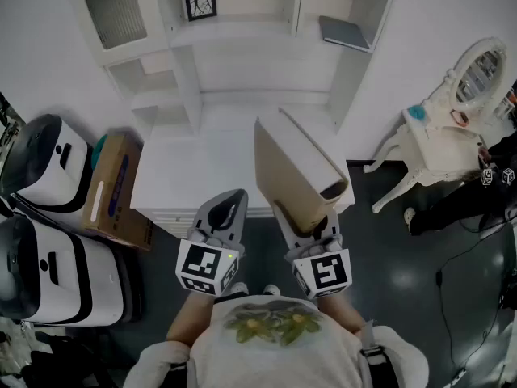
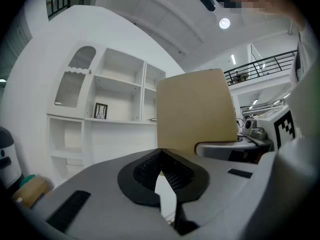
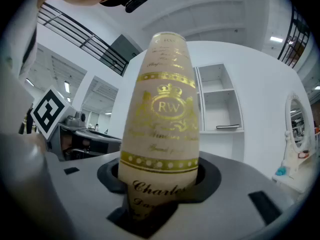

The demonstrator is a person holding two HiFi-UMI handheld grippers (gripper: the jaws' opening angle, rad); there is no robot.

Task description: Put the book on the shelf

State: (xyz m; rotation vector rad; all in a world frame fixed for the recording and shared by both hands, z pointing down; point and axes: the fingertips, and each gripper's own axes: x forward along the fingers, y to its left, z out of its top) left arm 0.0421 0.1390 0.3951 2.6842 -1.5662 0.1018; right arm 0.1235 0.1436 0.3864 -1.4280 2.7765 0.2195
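Note:
A thick book (image 1: pixel 297 174) with a tan cover stands tilted up in front of me, over the white counter (image 1: pixel 182 172). My right gripper (image 1: pixel 313 226) is shut on its lower end. In the right gripper view the book's cream spine (image 3: pixel 167 119) with gold lettering fills the middle, with the right gripper (image 3: pixel 162 178) clamped on either side of it. My left gripper (image 1: pixel 227 211) hovers just left of the book, shut with nothing in it; its pads (image 2: pixel 150 166) meet at the tip. The white shelf unit (image 1: pixel 242 31) rises beyond the counter, with several open compartments.
A framed picture (image 1: pixel 199 1) and a flat grey book (image 1: pixel 343 32) sit on the shelves. A cardboard box (image 1: pixel 113 188) and two white machines (image 1: pixel 48 164) stand at the left. A white dressing table with a mirror (image 1: pixel 452 120) and a person in dark clothes (image 1: pixel 485 186) are at the right.

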